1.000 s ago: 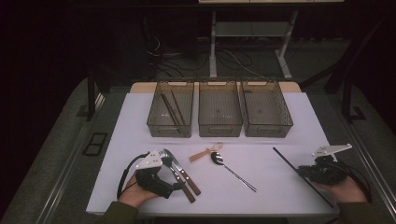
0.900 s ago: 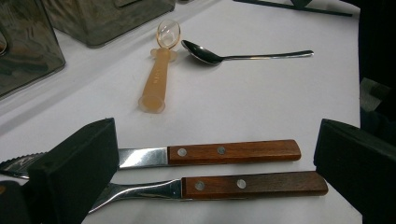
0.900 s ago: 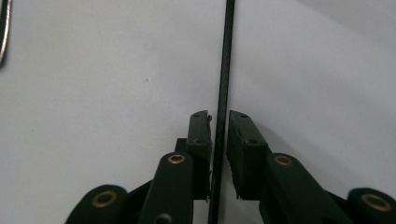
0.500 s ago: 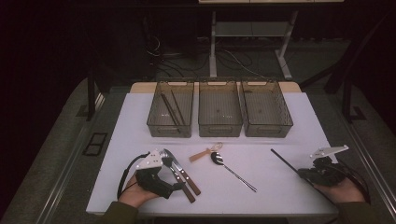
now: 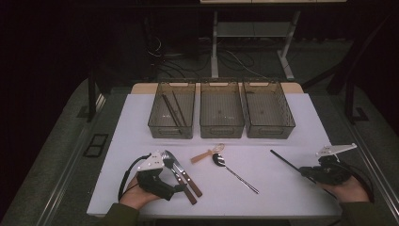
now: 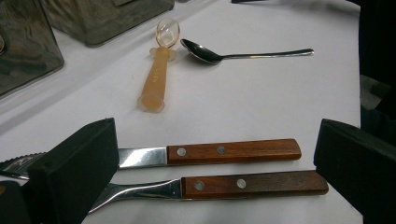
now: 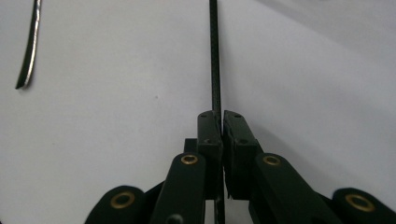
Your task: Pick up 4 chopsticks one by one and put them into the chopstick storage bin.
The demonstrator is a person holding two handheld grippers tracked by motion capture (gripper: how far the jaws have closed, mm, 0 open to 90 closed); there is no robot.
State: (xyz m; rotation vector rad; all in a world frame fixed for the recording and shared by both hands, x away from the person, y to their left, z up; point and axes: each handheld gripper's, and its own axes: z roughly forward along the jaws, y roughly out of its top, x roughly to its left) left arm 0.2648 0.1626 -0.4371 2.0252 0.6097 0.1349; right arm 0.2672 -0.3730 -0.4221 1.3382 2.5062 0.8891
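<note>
the black chopstick [image 7: 215,56] is pinched between the closed jaws of the right gripper [image 5: 305,171], at the right side of the white bench [image 5: 282,117]; its free end points up-left toward the middle, slanting over the surface. the left gripper [image 5: 181,187] sits at the front left with its jaws wide apart (nothing pressed between them), and just ahead lie a knife [image 6: 205,152] and a fork [image 6: 224,185] with wooden handles, side by side. further in lie a metal spoon [image 5: 233,170] and a small orange plastic spoon [image 6: 159,70]. three clear bins [image 5: 222,128] stand in a row at the back.
</note>
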